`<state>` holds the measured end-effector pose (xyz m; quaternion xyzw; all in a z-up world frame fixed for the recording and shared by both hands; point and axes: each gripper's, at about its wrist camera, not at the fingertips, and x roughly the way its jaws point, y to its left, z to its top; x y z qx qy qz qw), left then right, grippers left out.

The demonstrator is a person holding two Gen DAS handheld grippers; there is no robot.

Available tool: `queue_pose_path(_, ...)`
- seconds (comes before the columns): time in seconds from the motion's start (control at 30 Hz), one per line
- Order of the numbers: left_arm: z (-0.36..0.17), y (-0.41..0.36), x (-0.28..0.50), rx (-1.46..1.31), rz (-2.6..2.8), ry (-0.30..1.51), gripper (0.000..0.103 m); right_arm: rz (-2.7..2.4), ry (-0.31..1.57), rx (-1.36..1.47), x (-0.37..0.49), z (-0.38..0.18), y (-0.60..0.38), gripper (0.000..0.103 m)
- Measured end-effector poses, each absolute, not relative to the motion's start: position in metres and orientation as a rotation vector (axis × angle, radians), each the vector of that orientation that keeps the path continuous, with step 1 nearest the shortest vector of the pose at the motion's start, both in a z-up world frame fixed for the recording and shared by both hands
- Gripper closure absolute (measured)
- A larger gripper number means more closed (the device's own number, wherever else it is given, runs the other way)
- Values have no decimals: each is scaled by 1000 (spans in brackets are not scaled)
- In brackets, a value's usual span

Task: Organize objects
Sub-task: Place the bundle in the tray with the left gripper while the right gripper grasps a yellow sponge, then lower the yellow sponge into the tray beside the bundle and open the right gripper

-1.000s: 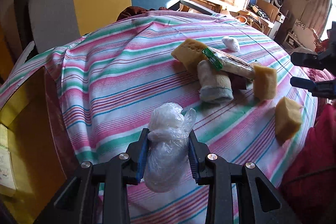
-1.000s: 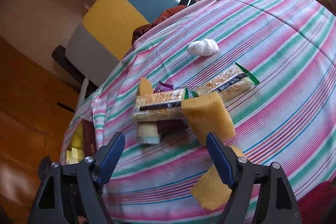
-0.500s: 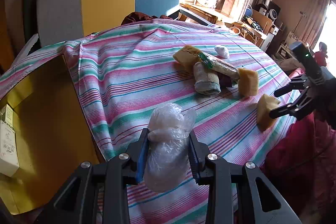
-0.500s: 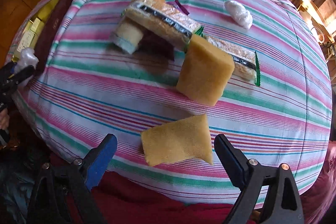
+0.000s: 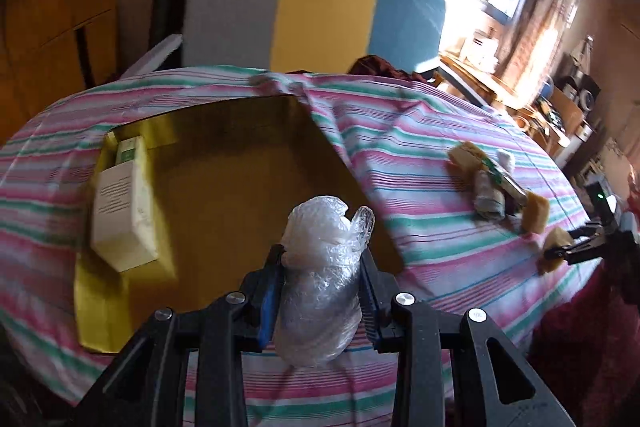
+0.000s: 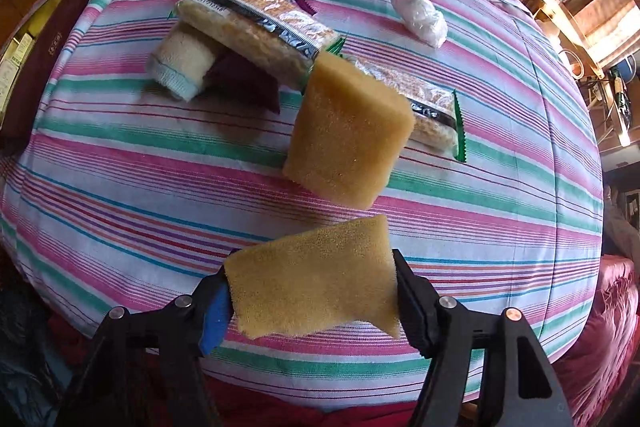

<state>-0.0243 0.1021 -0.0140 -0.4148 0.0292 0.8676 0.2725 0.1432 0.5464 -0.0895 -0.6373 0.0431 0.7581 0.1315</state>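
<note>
Plastic bundle (image 5: 320, 279) sits squeezed in the left gripper (image 5: 318, 301), above the yellow box (image 5: 240, 187), probably its destination; the right gripper (image 6: 310, 301) has just been closing, jaws now pressing the flat sponge (image 6: 312, 287) on the striped cloth (image 6: 120, 187).

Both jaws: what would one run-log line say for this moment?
left gripper: shut on plastic-wrap bundle, above yellow box | right gripper: jaws just closing, pads touching flat sponge

Print on white box (image 5: 122, 215), left of frame: small lines, too fine to read. Black band on snack bar wrapper (image 6: 256, 27), upper centre: lettering blurred. Nothing legible anywhere.
</note>
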Motion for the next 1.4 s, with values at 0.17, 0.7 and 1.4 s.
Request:
queue_pose_path(0.17, -30, 40, -55, -1247, 2478, 63, 68, 2214, 161, -1792, 153, -86, 554, 33)
queue_pose_path(0.7, -69, 15, -80, -1374, 2548, 121, 60, 2194, 158, -1711, 159, -79, 558, 33)
queue_pose_path(1.4, -34, -41, -49, -1230, 2710, -120, 46, 2807, 75, -1353, 52, 38, 367, 33)
